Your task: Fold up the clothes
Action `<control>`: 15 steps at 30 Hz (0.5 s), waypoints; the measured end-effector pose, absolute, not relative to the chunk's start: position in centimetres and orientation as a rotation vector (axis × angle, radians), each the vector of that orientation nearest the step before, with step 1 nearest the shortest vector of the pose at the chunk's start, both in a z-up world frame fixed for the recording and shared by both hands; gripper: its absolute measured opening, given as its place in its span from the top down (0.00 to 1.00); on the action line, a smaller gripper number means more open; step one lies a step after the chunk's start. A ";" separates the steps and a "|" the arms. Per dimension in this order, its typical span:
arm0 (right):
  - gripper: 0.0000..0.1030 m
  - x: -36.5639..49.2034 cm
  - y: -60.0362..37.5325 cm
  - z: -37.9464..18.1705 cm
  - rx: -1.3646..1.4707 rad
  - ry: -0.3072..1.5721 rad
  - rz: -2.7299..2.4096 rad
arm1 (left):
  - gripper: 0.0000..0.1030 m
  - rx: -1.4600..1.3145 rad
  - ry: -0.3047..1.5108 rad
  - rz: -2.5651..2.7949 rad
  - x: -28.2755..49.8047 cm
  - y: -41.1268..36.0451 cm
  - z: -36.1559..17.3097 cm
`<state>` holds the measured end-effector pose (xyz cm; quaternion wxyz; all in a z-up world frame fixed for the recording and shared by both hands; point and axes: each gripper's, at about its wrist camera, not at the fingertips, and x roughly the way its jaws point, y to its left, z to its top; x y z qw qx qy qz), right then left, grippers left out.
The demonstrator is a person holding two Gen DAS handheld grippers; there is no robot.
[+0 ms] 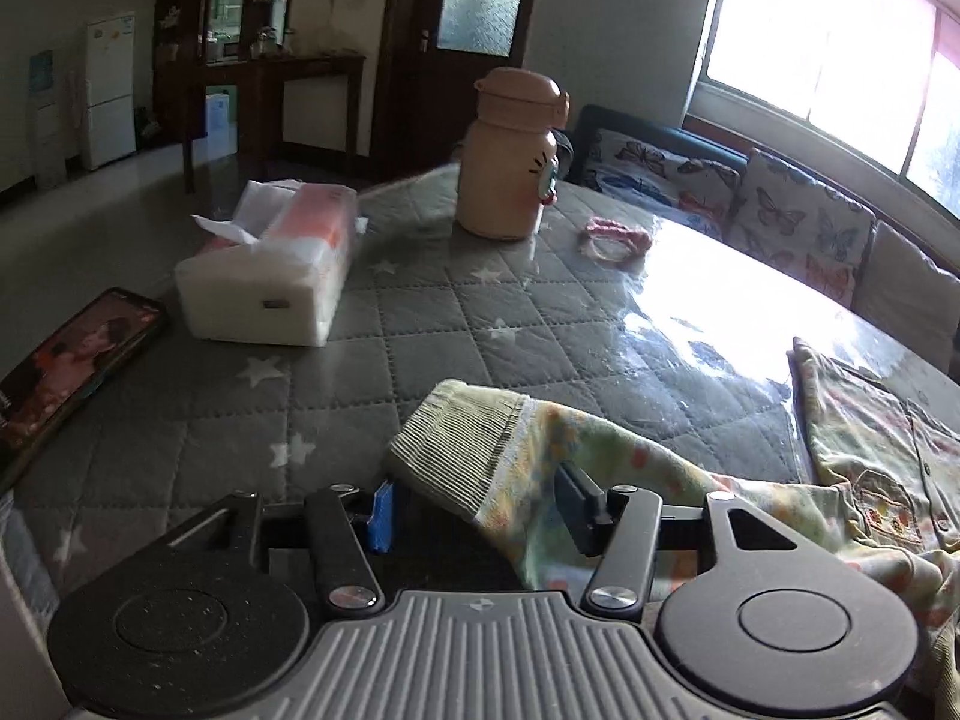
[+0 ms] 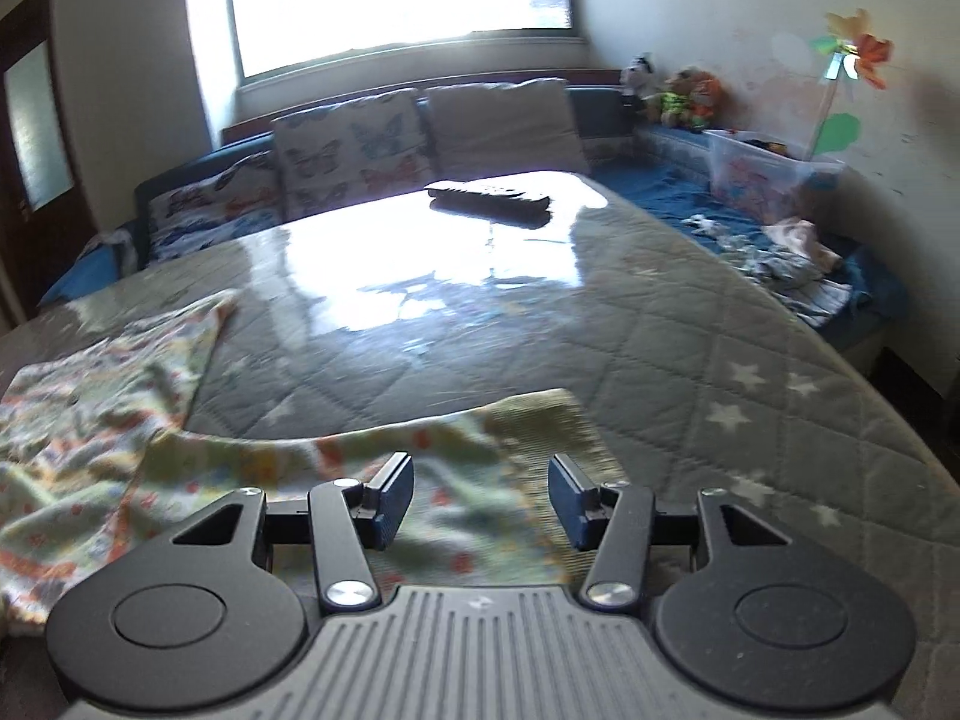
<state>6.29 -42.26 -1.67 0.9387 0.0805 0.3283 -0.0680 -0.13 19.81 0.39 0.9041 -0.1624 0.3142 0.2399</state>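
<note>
Left wrist view: the left gripper (image 1: 480, 507) hangs low over a table (image 1: 420, 324) covered with a grey quilted cloth with white stars under a glossy clear sheet. Its jaws stand apart, released, with one sleeve (image 1: 474, 450) of a child's garment (image 1: 864, 480) lying between them. The sleeve ends in a ribbed olive-green cuff; the rest is pale yellow-green fabric printed with small orange and blue shapes, rumpled, spreading away to the right. Farther off stand a tissue pack (image 1: 270, 276), a peach bottle (image 1: 510, 156), a pink hair band (image 1: 615, 240) and a phone (image 1: 72, 360) at the left edge.

Right wrist view: the right gripper (image 2: 480, 504) is also released, jaws wide, above the other sleeve (image 2: 456, 474), with the garment's body bunched to the left. A dark remote (image 2: 489, 198) lies at the far edge.
</note>
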 end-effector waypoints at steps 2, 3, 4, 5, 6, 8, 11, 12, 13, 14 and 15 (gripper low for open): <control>0.51 6.1 -42.9 -1.8 0.165 0.668 -0.170 | 0.47 -0.326 0.659 0.494 0.8 20.0 0.0; 0.50 6.1 -43.1 -2.0 0.169 0.672 -0.178 | 0.54 -0.318 0.659 0.493 1.1 20.1 -0.2; 0.50 6.1 -43.4 -2.1 0.175 0.678 -0.184 | 0.59 -0.311 0.658 0.492 1.4 20.2 -0.4; 0.50 6.0 -43.6 -2.3 0.180 0.684 -0.191 | 0.71 -0.299 0.658 0.492 1.7 20.3 -0.5; 0.50 6.0 -43.7 -2.4 0.183 0.687 -0.196 | 0.82 -0.286 0.658 0.494 2.0 20.5 -0.6; 0.50 5.8 -43.9 -2.7 0.187 0.689 -0.208 | 0.90 -0.282 0.653 0.492 2.6 21.0 -0.7; 0.50 5.6 -44.1 -3.0 0.194 0.687 -0.227 | 0.94 -0.256 0.652 0.482 3.6 21.3 -0.9; 0.50 5.5 -44.0 -3.0 0.194 0.688 -0.227 | 0.94 -0.238 0.652 0.480 4.0 21.2 -0.9; 0.51 5.4 -43.9 -3.1 0.193 0.689 -0.228 | 0.94 -0.216 0.652 0.479 4.4 21.0 -0.9; 0.51 5.3 -43.8 -3.1 0.193 0.690 -0.229 | 0.94 -0.192 0.651 0.478 4.9 20.9 -1.0; 0.56 5.1 -43.8 -3.1 0.190 0.693 -0.228 | 0.94 -0.171 0.650 0.479 5.2 20.7 -1.1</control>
